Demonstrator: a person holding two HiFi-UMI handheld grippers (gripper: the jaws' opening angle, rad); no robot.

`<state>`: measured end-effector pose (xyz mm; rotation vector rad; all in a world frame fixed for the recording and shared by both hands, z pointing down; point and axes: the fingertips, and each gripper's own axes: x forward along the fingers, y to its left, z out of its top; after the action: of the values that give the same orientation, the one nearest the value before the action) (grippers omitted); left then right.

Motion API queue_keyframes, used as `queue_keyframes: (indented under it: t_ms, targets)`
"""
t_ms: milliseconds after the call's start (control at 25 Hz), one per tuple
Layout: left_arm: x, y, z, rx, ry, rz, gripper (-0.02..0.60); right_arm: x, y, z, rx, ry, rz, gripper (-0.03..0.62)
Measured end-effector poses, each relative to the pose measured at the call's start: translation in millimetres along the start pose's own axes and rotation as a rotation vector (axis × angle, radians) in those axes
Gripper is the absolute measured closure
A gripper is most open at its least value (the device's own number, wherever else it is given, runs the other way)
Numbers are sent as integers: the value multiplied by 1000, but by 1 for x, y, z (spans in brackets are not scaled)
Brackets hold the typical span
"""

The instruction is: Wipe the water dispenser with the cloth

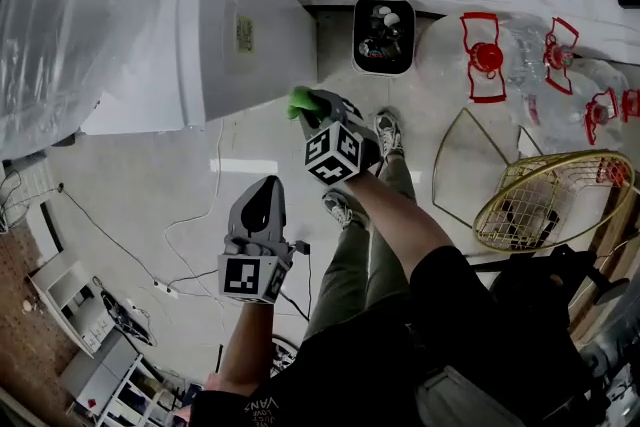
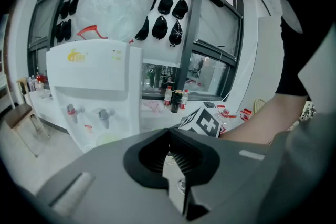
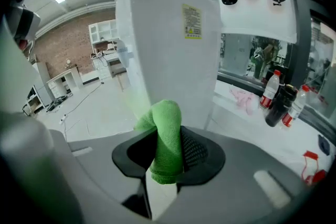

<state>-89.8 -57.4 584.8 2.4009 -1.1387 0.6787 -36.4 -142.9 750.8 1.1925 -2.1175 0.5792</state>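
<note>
Two grippers are in play, but only the right gripper (image 3: 167, 165) carries anything: its jaws are clamped on a folded green cloth (image 3: 166, 131), whose bunched end sticks out past the tips. The head view shows that cloth (image 1: 300, 100) just beside the lower part of the white water dispenser (image 1: 225, 25), against its grey side panel; whether it is touching the panel cannot be told, though the right gripper view shows a faint green glow on the panel (image 3: 168, 34), which suggests it is very near. The left gripper (image 1: 265, 195) hangs lower and well apart from the dispenser, its jaws together on nothing, facing the front with the two taps (image 2: 86, 113). The step in hand looks like bringing the cloth onto the side panel. Next, the cloth likely needs pressing against that panel and sweeping along it, with the clamp kept firm so the fold does not slip out.
</note>
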Motion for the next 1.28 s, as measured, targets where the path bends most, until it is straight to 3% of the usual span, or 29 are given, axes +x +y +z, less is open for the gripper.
queue_keyframes:
  t_ms: [200, 400, 960, 1280]
  targets:
    - [-3, 5, -1, 6, 3, 11, 580, 20, 18, 5, -12, 6, 32, 479]
    - [10, 10, -1, -18, 6, 28, 580, 43, 1, 12, -53, 24, 50, 479]
    - [67, 17, 22, -94, 3, 94, 580, 107, -121, 82, -144, 12, 3, 479]
    - [88, 15, 38, -110, -16, 94, 580, 135, -181, 118, -160, 33, -42, 479]
